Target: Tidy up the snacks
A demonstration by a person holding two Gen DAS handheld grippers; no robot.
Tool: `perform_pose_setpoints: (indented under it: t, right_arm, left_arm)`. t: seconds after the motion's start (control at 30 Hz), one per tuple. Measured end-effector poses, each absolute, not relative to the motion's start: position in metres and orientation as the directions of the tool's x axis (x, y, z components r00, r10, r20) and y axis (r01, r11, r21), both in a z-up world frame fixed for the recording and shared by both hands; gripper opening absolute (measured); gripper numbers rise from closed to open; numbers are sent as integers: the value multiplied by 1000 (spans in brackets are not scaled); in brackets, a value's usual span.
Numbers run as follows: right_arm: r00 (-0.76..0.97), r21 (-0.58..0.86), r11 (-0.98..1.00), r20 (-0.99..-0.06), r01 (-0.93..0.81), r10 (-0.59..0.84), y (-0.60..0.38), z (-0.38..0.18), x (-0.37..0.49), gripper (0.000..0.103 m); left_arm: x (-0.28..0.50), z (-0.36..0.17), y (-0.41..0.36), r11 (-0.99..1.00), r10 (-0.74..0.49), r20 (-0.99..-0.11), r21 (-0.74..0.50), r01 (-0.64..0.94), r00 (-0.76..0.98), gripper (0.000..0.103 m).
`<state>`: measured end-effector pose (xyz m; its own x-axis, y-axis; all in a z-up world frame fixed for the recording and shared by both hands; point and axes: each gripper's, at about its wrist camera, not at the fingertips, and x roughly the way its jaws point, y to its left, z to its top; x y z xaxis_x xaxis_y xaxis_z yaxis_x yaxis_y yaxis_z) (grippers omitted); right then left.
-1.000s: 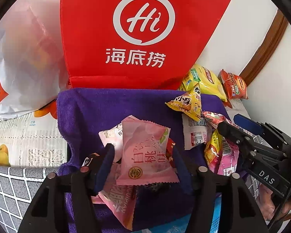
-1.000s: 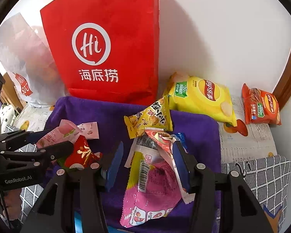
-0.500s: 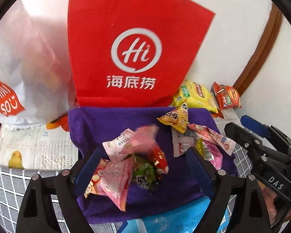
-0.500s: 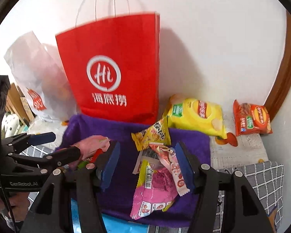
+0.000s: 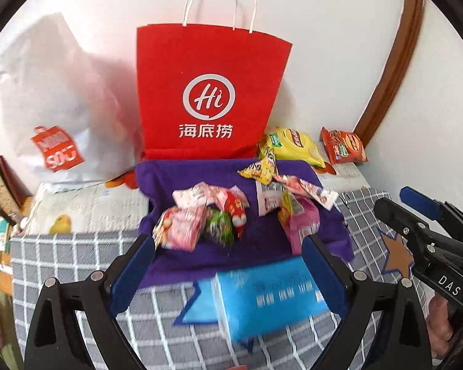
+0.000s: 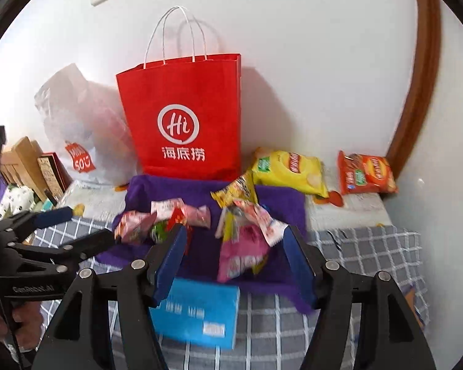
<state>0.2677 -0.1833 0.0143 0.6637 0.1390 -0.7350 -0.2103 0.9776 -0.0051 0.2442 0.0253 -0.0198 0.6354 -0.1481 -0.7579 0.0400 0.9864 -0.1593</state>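
both your grippers have lifted back from the purple towel (image 5: 200, 169), and each has let go of its snack packet. your left gripper (image 5: 228, 262) and right gripper (image 6: 234, 256) are opening with nothing between them. two loose, crinkled snack piles (image 5: 206, 215) lie on the towel at 12 o'clock, so sorting looks partly done.

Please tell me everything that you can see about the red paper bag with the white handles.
The red paper bag stands upright against the white wall, mouth upward. It looks like stiff matte paper, wider at the top. Two white twisted-cord handles rise from its rim. Its front bears a white circle with "Hi" and three white Chinese characters. Its base meets the back edge of the purple towel. What it holds cannot be seen.
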Motion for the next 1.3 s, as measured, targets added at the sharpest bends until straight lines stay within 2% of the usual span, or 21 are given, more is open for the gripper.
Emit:
perform_pose_setpoints:
  t: [0.13,0.33,0.37,0.43,0.57,0.63,0.73,1.3]
  right_arm:
    - [652,32,979,-741,-203,159,-190,27,230,64]
    - [648,69,986,-747,-152,152,-206,39,183,65]
    - [652,73,986,-742,-150,154,-208,42,173,68]
    - [665,59,989,-734,-137,136,-211,47,157,83]
    - [710,29,991,-695,-130,114,-212,61,119,84]
    - [717,46,990,-684,-135,129,-215,65,105,94]
    - [738,39,993,-666,-111,109,-219,72,83,99]
    - [779,17,998,-625,-63,60,-236,85,23,101]
  left_arm:
    - [207,-7,16,991,-122,-744,-130,36,657,102]
    - [153,11,0,992,-115,-717,-119,42,687,103]
    - [145,13,-3,993,-110,-712,-113,41,693,103]
    - [128,19,-8,994,-98,-699,-100,39,708,103]
    - [96,30,-14,994,-98,-677,-105,35,730,103]
    - [83,35,-17,994,-98,-669,-108,34,736,103]
    - [64,40,-20,995,-83,-654,-93,30,752,103]
    - [12,56,-33,997,-63,-607,-75,22,792,103]
